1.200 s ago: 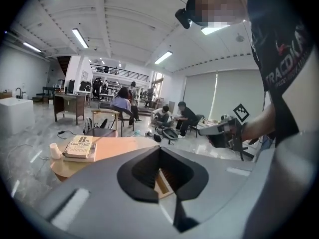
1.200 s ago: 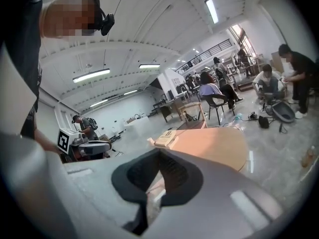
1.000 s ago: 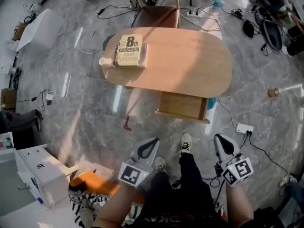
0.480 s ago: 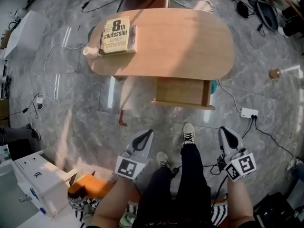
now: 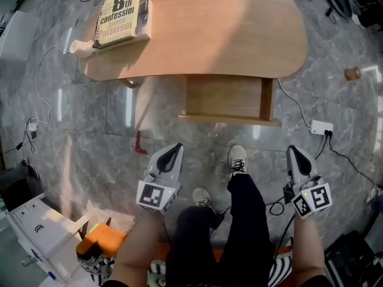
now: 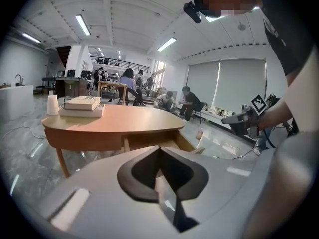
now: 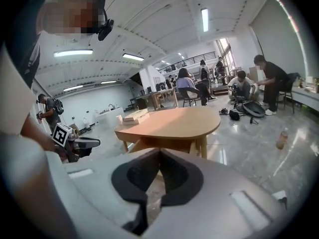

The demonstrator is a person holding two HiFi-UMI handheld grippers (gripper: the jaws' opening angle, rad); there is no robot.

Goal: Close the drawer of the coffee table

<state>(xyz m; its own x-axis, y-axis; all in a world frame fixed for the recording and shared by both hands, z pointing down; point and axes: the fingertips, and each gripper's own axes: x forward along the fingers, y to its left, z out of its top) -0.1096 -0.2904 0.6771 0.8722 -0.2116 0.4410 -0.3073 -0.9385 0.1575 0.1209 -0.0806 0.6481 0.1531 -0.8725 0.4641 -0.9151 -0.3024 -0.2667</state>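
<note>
The drawer (image 5: pixel 227 97) stands pulled out from under the near edge of the coffee table (image 5: pixel 239 28), right of the table's middle, its front panel toward the person and its wooden bottom bare. On the left end of the tabletop lies a book (image 5: pixel 118 15) with a yellow cover, and a white cup (image 5: pixel 81 45) stands just beside it at the table's rim. The left gripper (image 5: pixel 175 148) is low over the grey stone floor (image 5: pixel 90 136), in front of the drawer's left corner and clear of it; its jaws are pressed together with nothing between them. The right gripper (image 5: pixel 294 152) is off the drawer's right corner, also apart from it, its jaws likewise together and empty. Both point toward the table. The person's shoe (image 5: pixel 237 159) rests on the floor between the two grippers. A white power adapter (image 5: pixel 321 127) with a cable lies on the floor to the right of the drawer, near the right gripper.
</note>
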